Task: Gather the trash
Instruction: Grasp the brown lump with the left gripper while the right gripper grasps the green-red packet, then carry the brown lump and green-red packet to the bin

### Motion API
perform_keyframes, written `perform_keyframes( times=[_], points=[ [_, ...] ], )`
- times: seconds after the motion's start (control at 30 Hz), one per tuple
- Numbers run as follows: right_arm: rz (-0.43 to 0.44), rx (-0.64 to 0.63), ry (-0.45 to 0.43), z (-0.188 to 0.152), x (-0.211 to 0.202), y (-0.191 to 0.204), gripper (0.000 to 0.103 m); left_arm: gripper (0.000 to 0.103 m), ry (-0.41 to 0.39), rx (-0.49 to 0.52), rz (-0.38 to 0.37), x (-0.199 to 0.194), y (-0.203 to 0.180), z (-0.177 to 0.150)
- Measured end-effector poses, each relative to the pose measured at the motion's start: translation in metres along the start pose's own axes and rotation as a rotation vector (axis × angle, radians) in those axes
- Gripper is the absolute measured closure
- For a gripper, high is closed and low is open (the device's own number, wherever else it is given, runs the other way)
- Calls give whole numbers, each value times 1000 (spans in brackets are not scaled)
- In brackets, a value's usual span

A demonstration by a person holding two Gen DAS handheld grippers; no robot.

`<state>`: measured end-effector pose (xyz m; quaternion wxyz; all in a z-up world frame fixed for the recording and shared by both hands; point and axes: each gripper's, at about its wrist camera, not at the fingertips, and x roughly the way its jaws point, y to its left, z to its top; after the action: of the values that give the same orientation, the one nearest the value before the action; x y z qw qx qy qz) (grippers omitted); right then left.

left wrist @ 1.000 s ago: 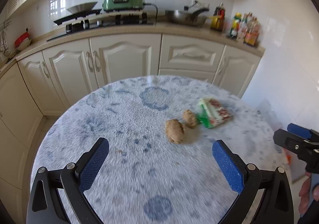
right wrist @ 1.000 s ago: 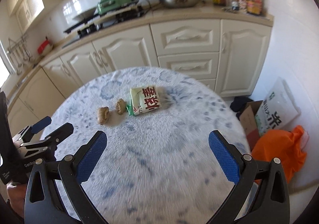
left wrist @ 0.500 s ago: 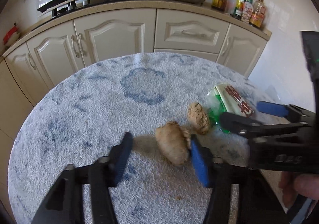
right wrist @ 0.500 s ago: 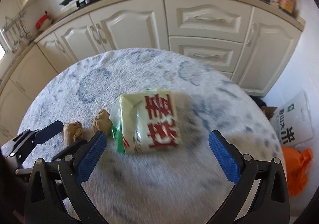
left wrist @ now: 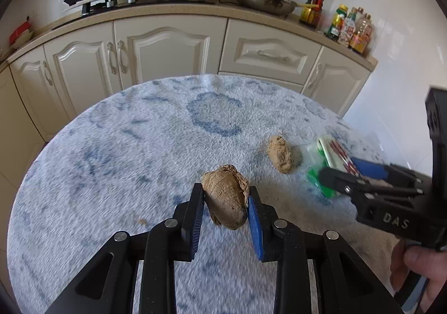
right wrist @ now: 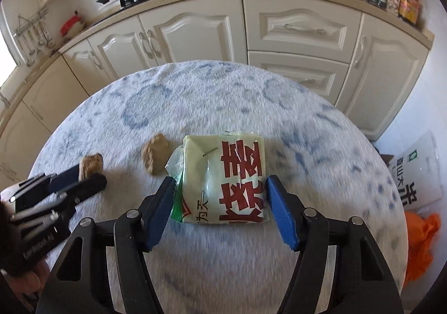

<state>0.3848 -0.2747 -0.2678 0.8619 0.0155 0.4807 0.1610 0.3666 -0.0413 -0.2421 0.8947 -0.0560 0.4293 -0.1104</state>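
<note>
Nearest, we see the left gripper (left wrist: 225, 203) clenched on a brown lump (left wrist: 225, 196), its blue pads (left wrist: 254, 219) pressing both sides; whether the lump clears the round table (left wrist: 111, 160) is hard to say. The right gripper (right wrist: 219, 202) straddles a snack packet (right wrist: 226, 180) lying flat, pads at either side edge, apparently touching (the grip looks not yet firm). The packet's long axis runs straight ahead along the fingers, so we judge that the jaws need only squeeze across its width. Farther off, a second lump (right wrist: 156, 153) sits just left of the packet, nearer the left gripper.
</note>
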Motion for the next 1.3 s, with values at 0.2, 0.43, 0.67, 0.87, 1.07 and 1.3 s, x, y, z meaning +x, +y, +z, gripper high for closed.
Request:
perform_keyframes(
  times=[0.2, 0.43, 0.67, 0.87, 1.07, 1.3],
  points=[
    [32, 70, -33, -26, -41, -9, 36, 77, -45, 2, -9, -48, -5, -26],
    [63, 124, -111, -51, -105, -14, 36, 77, -95, 16, -52, -99, -22, -46],
    [54, 153, -223, -70, -174, -24, 36, 77, -161, 77, -116, -155, -59, -60],
    [3, 218, -323, -100, -235, -55, 36, 77, -198, 165, -209, -192, -111, -67],
    [-105, 332, -378, -150, -288, -110, 36, 77, -195, 277, -322, -211, -179, -77],
    [-223, 491, -394, -211, -328, -176, 36, 77, -160, 397, -440, -215, -258, -93]
  ],
)
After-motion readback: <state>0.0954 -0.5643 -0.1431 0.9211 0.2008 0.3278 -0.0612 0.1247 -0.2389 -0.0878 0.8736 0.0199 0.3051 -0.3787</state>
